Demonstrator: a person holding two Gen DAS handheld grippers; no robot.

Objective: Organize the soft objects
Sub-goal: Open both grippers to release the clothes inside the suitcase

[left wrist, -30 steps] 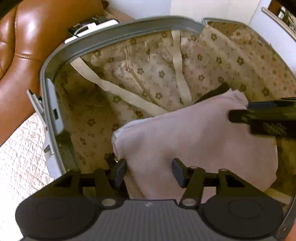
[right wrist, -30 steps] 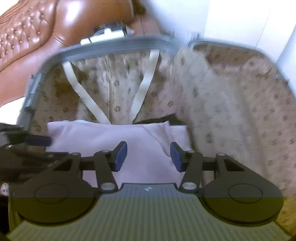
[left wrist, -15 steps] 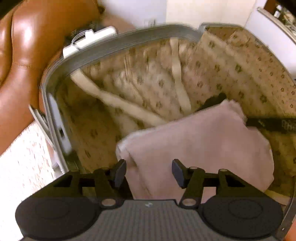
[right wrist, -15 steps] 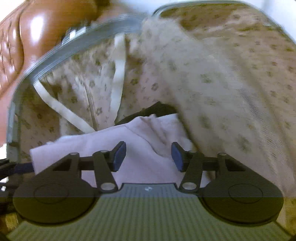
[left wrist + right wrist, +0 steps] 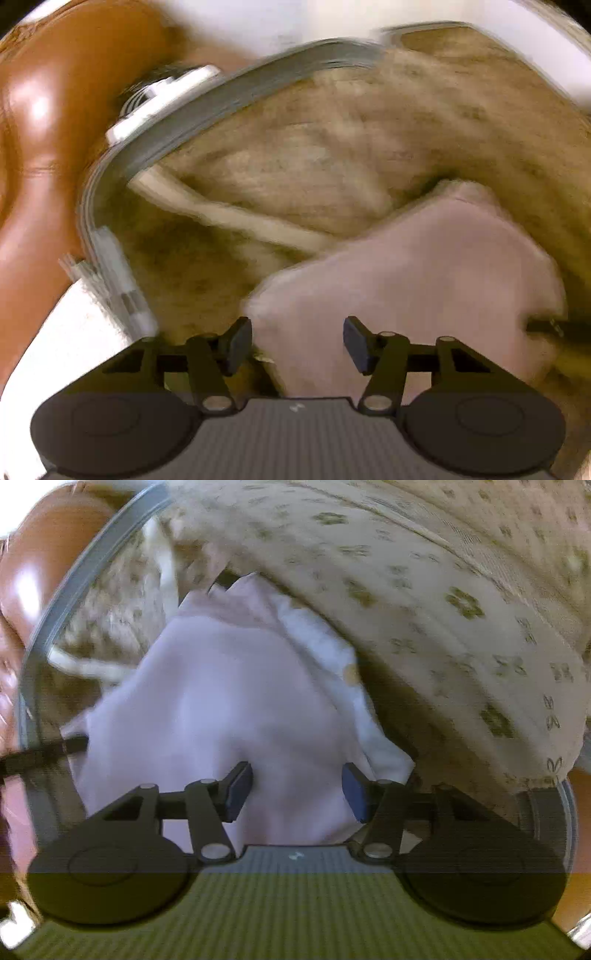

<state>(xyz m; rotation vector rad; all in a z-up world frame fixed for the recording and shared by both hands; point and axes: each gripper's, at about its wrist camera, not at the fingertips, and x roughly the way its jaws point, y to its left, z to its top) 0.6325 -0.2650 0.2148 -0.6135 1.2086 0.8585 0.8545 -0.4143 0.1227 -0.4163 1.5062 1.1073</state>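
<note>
A folded pale pink cloth (image 5: 229,701) lies inside an open grey-rimmed suitcase (image 5: 258,74), on the floral beige lining of its near half; a white layer (image 5: 332,672) shows along its right edge in the right wrist view, and something dark peeks out just beyond its far end, too hidden to identify. The right gripper (image 5: 297,788) hangs low over the near end of the cloth with its jaws spread apart and nothing between them. The left gripper (image 5: 297,345) sits over the cloth's left corner, jaws likewise apart and empty; that view is heavily blurred. A cream elastic strap (image 5: 236,218) crosses the lining to the left of the cloth. On the right, a loose flap of floral lining (image 5: 461,620) droops over the cloth's far right side, partly covering it. Behind the suitcase stands brown leather upholstery (image 5: 44,147), touching its rim.
</note>
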